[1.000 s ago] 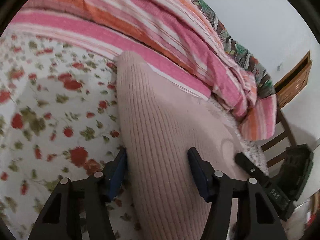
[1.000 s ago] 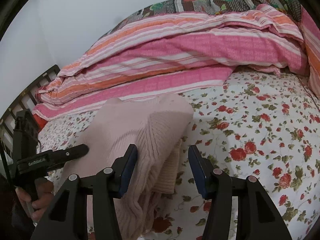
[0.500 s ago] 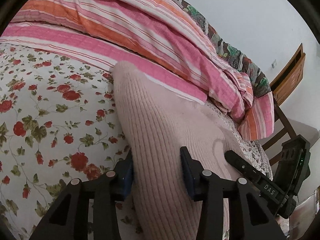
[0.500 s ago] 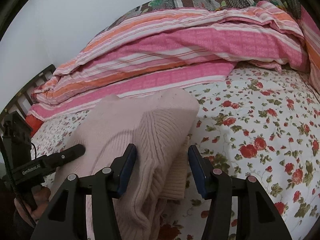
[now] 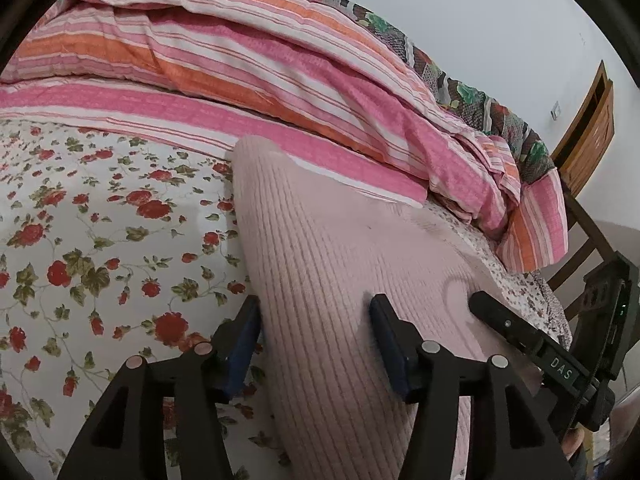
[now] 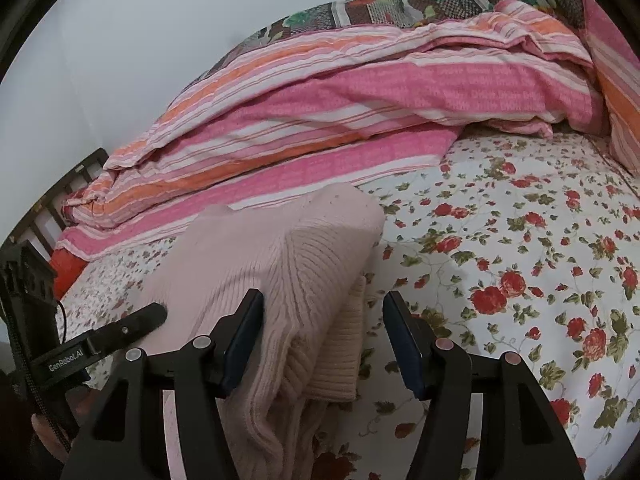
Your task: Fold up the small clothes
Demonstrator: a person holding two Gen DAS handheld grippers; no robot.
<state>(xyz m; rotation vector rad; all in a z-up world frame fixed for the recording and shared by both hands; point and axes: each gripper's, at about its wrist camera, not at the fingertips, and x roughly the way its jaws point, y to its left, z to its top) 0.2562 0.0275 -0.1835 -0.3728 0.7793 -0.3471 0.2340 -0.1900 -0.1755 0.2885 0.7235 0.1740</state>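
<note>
A pale pink ribbed knit sweater [image 5: 340, 248] lies folded on the floral bed sheet [image 5: 100, 240]. My left gripper [image 5: 316, 340] straddles its near left edge. The jaws are opening, knit lies between them, and the pads do not press it. In the right wrist view the sweater [image 6: 288, 248] is bunched, with a cream ribbed hem [image 6: 340, 352] sticking out. My right gripper [image 6: 322, 336] is opening around that fold. Its left pad is at the knit and its right pad stands clear. One black finger [image 5: 504, 324] of the right gripper rests on the sweater's right side.
A pink and orange striped quilt [image 5: 240, 80] is heaped along the far side of the bed, against a white wall. A wooden chair [image 5: 588, 128] stands past the bed's right end. The floral sheet [image 6: 520, 260] stretches to the right. A dark bed rail [image 6: 60, 184] shows far left.
The left jaws narrowed onto the sweater half a second ago and have spread again, and the left wrist rolled a little. The right jaws widened slightly and the right hand stayed put.
</note>
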